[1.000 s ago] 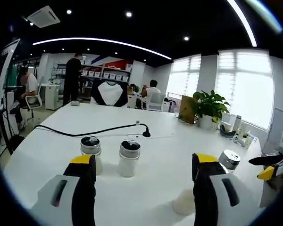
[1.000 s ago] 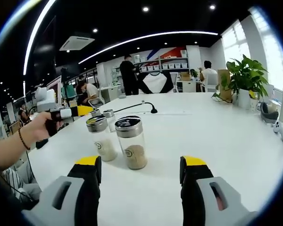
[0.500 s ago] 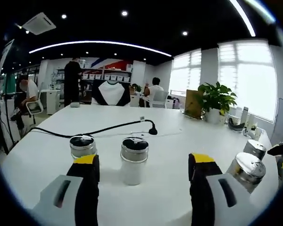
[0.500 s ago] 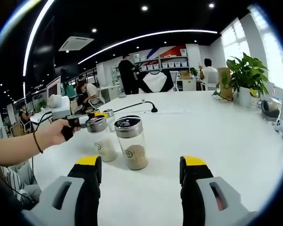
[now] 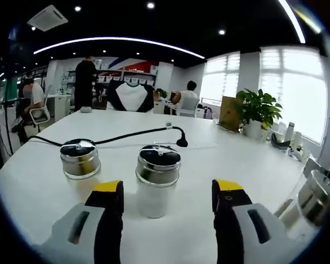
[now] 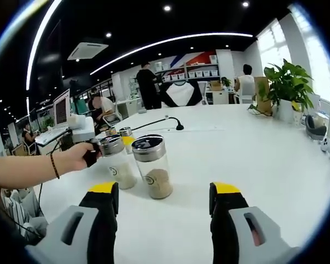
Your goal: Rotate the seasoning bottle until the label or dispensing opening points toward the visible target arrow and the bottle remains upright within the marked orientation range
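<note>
Fingers (image 5: 110, 220) nearer white-filled bottle (image 5: 157, 179) — open.

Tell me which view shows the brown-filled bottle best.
The right gripper view: the brown-filled bottle stands whole, upright and sharp ahead of the open right gripper, its logo facing the camera. The left gripper view catches, at its right edge, a blurred bottle that may be it.

A dark ceiling (image 5: 170, 22) is lit by a curved light strip (image 5: 121, 40); bright windows (image 5: 297, 88) are seen beside a potted plant (image 5: 257, 110).
</note>
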Available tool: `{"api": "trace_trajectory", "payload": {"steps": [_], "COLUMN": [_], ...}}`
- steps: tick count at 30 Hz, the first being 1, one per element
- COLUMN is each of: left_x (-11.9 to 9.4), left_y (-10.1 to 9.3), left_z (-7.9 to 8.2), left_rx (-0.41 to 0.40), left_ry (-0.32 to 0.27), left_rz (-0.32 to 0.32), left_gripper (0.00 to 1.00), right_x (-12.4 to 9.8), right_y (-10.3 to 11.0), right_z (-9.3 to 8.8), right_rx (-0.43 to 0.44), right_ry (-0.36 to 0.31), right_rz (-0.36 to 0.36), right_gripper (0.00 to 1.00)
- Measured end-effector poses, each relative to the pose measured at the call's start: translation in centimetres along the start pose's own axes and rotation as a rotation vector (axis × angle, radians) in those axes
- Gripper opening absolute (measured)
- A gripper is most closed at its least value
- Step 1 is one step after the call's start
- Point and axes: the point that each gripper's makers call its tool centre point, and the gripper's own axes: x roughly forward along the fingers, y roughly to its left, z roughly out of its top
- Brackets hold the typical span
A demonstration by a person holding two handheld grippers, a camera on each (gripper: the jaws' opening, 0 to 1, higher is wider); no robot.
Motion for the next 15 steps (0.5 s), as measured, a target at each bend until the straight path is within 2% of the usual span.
{"api": "trace_trajectory", "payload": {"steps": [5,8,10,15], "left_x": [0.9,1.2,1.3,1.9], "left_y": [0.5,0.5,0.6,0.4], "left_z": [-0.7,-0.8,-0.5,-0.3], "left_rx": [-0.022,-0.017,-0.021,-0.006], "left_ry": [0.018,0.02,0.01,0.013], "left_rz": [0.022,0.012,0.017,0.012], "left_gripper": [0.64,0.61,0.56,0.53], "right_x": [0.1,0.0,0.0,0.0], "right_y": [-0.1,-0.2,-0.3,-0.7], "right_z": [-0.2,-0.2,-0.2,-0.2], "right_rx": [0.006,0.003,0.004,0.002], "right_ry": [0.005,0.008,0.009,0.012], "right_rz": [0.004,0.002,0.001,-0.007], "right_gripper": [0.67,0.67,0.67,0.67]}}
